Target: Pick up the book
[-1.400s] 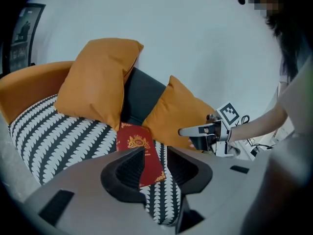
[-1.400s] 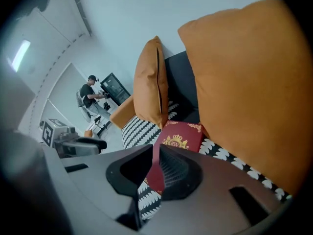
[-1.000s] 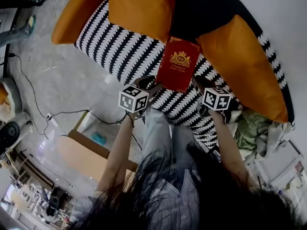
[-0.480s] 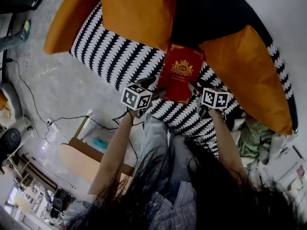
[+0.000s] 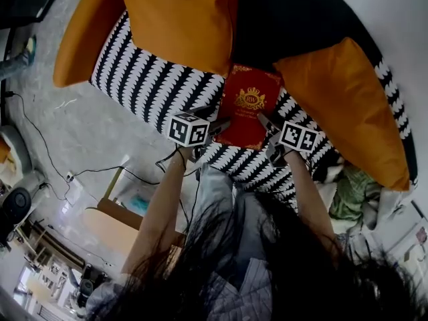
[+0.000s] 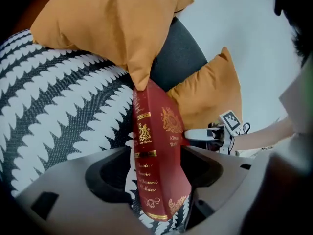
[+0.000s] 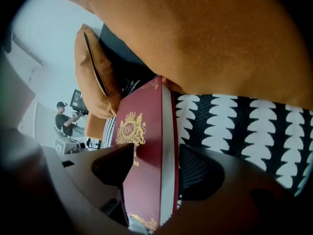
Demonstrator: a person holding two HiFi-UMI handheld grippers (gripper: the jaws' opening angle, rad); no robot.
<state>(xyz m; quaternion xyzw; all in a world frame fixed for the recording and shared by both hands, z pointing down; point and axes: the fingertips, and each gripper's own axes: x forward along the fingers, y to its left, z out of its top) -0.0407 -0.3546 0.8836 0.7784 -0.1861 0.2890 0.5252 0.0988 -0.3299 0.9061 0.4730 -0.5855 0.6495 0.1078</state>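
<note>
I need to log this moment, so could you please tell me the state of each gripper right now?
Left gripper: open, just been opening, book between jaws, ungripped.
Right gripper: open, just been opening, same book between jaws.

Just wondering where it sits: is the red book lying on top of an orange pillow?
No, the red book lies flat on the black-and-white seat, next to the orange pillow.

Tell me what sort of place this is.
Probably a living room or lounge corner: a seat with a black-and-white zigzag cover, orange cushions, and cables trailing over the grey floor.
</note>
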